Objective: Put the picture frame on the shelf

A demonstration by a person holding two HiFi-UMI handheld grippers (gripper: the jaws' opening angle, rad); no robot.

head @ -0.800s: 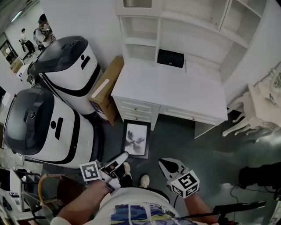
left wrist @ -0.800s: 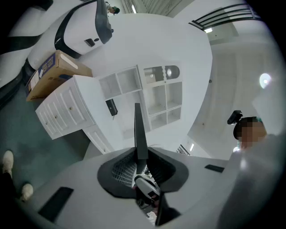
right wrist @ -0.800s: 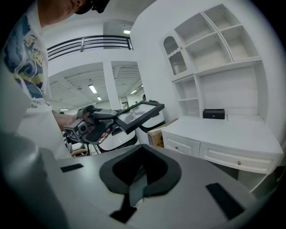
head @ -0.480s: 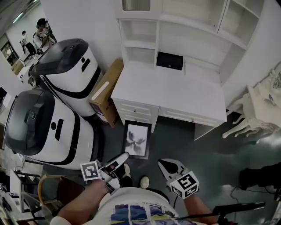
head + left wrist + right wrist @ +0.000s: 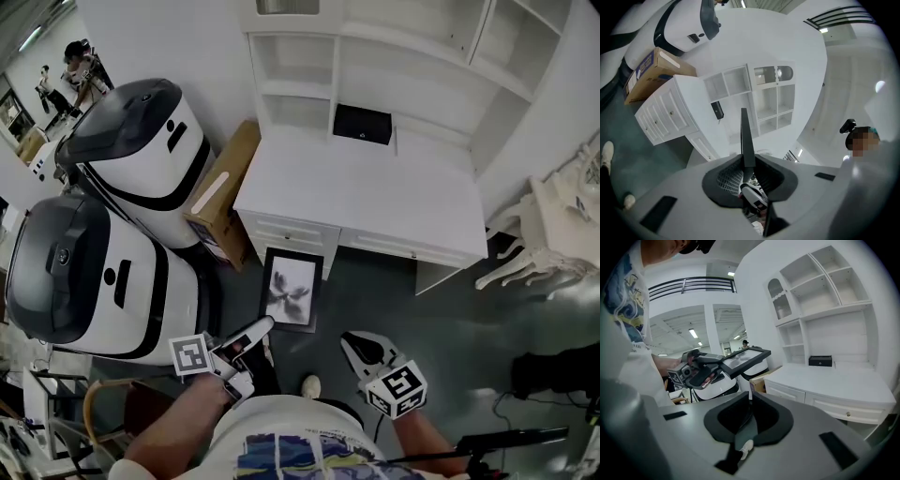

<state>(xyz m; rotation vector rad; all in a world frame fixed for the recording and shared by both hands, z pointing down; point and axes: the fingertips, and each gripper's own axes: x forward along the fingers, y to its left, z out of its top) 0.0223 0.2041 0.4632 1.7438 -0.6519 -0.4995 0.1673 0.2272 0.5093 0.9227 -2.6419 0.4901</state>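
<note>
The picture frame (image 5: 291, 289) is black with a pale flower print. My left gripper (image 5: 261, 326) is shut on its lower left corner and holds it in the air in front of the white desk (image 5: 375, 192). In the left gripper view the picture frame (image 5: 746, 136) stands edge-on between the jaws of that gripper (image 5: 745, 161). The right gripper view shows the picture frame (image 5: 745, 356) held nearly flat by the left gripper (image 5: 723, 364). My right gripper (image 5: 354, 342) is shut and empty, low at the right (image 5: 750, 397). White shelves (image 5: 394, 66) rise behind the desk.
A small black box (image 5: 363, 124) sits at the back of the desk. A cardboard box (image 5: 223, 192) leans at the desk's left end. Two large white-and-black machines (image 5: 131, 141) (image 5: 84, 272) stand at left. A white chair (image 5: 544, 234) stands at right.
The left gripper and the picture frame have risen slightly and now look a little larger in the head view. The right gripper has barely moved.
</note>
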